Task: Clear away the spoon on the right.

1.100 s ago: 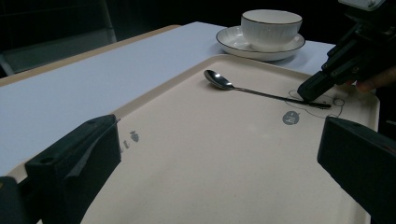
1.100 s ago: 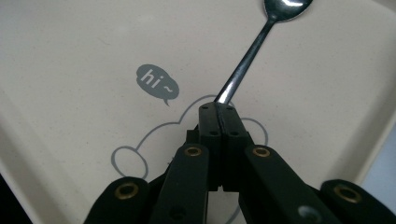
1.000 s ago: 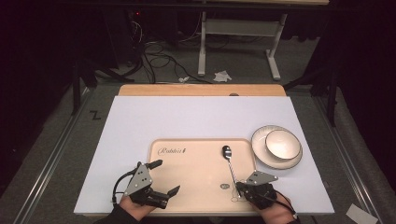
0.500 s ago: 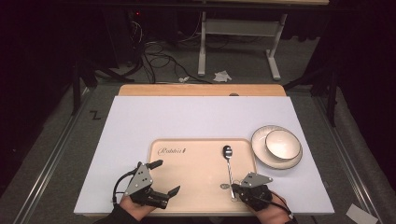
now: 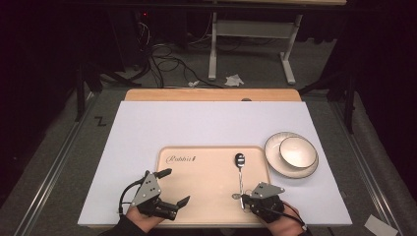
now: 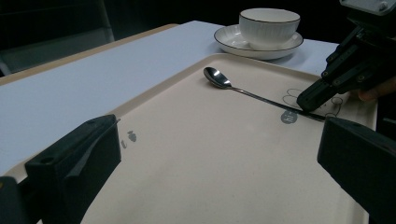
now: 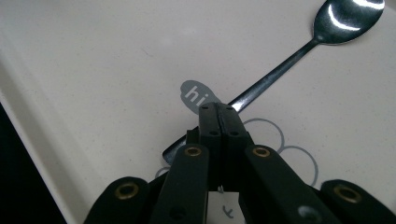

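Now the right tool (image 5: 244, 199) has its jaws together on the handle of the spoon (image 5: 240, 169), which lies on the beige tray (image 5: 196, 177) toward 3 o'clock. At 7 o'clock of the tray, the left tool (image 5: 173, 187) has its jaws wide apart, with nothing between them.

Bystander items on and beyond the table

A white bowl (image 5: 297, 150) sits inside a white plate (image 5: 275, 162) on the white table (image 5: 206, 123), just beside the tray's far right corner. A wooden board edge (image 5: 211, 94) shows along the table's far side. Cables (image 5: 167, 59), crumpled paper (image 5: 234, 79) and a metal frame (image 5: 248, 34) occupy the floor beyond.
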